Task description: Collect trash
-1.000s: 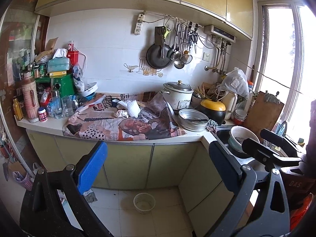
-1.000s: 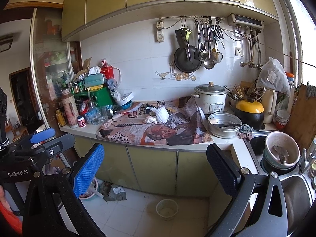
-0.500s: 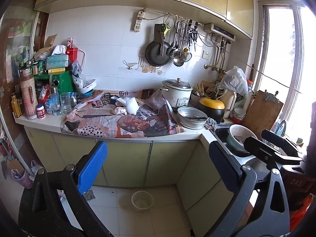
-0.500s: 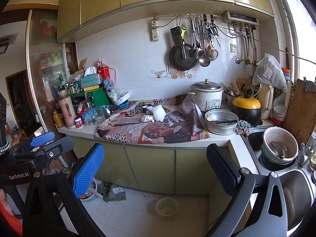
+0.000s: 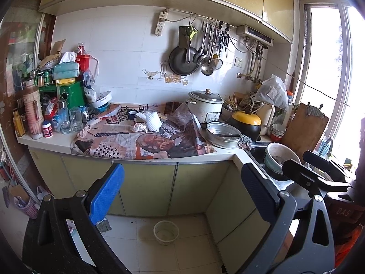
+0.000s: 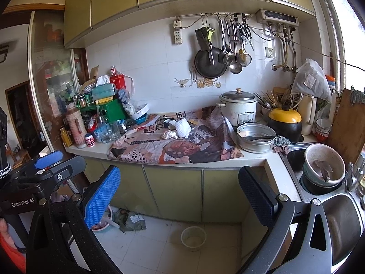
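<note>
While both grippers hang well back from the bench (image 5: 45, 140), each holds its fingers spread wide with nothing between them: left gripper (image 5: 182, 194), right gripper (image 6: 180, 191). Item: crumpled paper wad (image 5: 140, 127), white, lying on the newspaper sheet (image 5: 141, 141) that covers the bench, far ahead of the left fingers and slightly toward the blue one. Item: white foam net sleeve (image 5: 153, 121), touching the wad on its far side. Item: rice cooker (image 5: 206, 107), beyond the dark finger, at the sheet's far edge. Item: metal basin (image 5: 223, 134), just in front of the cooker. Item: small plastic tub (image 5: 166, 232), upright on the floor tiles, low between the left fingers. Item: crumpled greenish wrapper (image 6: 132, 221), on the floor near the right gripper's blue finger (image 6: 101, 197).
</note>
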A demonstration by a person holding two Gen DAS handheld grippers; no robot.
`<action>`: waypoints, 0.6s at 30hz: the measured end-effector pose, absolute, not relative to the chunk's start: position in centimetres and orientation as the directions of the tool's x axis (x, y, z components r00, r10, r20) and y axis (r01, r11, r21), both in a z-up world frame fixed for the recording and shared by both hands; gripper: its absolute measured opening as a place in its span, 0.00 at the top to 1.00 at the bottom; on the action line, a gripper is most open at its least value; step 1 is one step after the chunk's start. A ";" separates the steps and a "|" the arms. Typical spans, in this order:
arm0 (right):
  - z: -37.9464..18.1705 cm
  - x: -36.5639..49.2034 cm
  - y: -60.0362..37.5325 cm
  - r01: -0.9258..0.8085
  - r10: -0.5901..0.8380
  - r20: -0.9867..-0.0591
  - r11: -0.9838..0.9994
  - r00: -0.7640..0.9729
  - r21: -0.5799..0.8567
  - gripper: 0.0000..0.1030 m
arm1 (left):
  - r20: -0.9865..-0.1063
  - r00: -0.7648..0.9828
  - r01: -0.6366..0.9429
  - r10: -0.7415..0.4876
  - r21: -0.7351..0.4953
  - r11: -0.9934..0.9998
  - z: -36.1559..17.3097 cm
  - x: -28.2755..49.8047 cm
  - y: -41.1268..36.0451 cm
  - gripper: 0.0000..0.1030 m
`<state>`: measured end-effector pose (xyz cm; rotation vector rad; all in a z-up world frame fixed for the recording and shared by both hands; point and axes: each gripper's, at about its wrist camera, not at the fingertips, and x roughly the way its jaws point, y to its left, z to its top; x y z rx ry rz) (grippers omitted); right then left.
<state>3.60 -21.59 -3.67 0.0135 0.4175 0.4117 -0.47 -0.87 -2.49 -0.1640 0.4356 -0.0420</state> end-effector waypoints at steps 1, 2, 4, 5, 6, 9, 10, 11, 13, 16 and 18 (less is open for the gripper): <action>-3.7 3.6 -21.6 -0.385 0.390 -0.392 0.918 0.833 0.096 0.00 | -0.418 0.905 0.006 -0.076 -0.167 0.986 -2.5 -0.4 -0.9 0.00; -3.7 3.7 -21.6 -0.385 0.390 -0.393 0.918 0.832 0.097 0.00 | -0.419 0.905 0.005 -0.075 -0.166 0.986 -2.5 -0.2 -0.9 0.00; -3.8 3.8 -21.5 -0.385 0.393 -0.395 0.917 0.831 0.102 0.00 | -0.419 0.905 0.006 -0.076 -0.167 0.986 -2.6 -0.1 -0.9 0.00; -3.9 3.9 -21.5 -0.385 0.393 -0.396 0.917 0.830 0.104 0.00 | -0.421 0.904 0.006 -0.077 -0.168 0.986 -2.6 0.0 -0.8 0.00; -3.9 4.0 -21.6 -0.384 0.393 -0.397 0.917 0.830 0.104 0.00 | -0.422 0.903 0.006 -0.077 -0.167 0.986 -2.7 0.1 -1.0 0.00; -4.1 4.4 -21.7 -0.380 0.389 -0.401 0.919 0.829 0.104 0.00 | -0.431 0.899 0.004 -0.075 -0.164 0.986 -2.8 0.6 -1.1 0.00; -4.2 4.6 -21.8 -0.379 0.389 -0.404 0.919 0.828 0.107 0.00 | -0.432 0.899 0.002 -0.073 -0.161 0.987 -2.9 0.8 -1.2 0.00; -4.3 4.8 -21.9 -0.378 0.389 -0.407 0.919 0.826 0.111 0.00 | -0.434 0.898 0.000 -0.069 -0.159 0.987 -2.9 1.0 -1.2 0.00; -4.5 5.3 -22.1 -0.377 0.392 -0.412 0.918 0.823 0.121 0.00 | -0.437 0.897 -0.003 -0.068 -0.158 0.987 -3.1 1.4 -1.4 0.00; -4.9 5.9 -22.6 -0.368 0.386 -0.420 0.921 0.821 0.127 0.00 | -0.444 0.893 -0.001 -0.073 -0.166 0.986 -3.2 2.2 -1.6 0.00; -5.1 6.4 -22.8 -0.361 0.381 -0.425 0.923 0.821 0.131 0.00 | -0.448 0.891 -0.006 -0.072 -0.171 0.985 -3.3 2.7 -1.5 0.00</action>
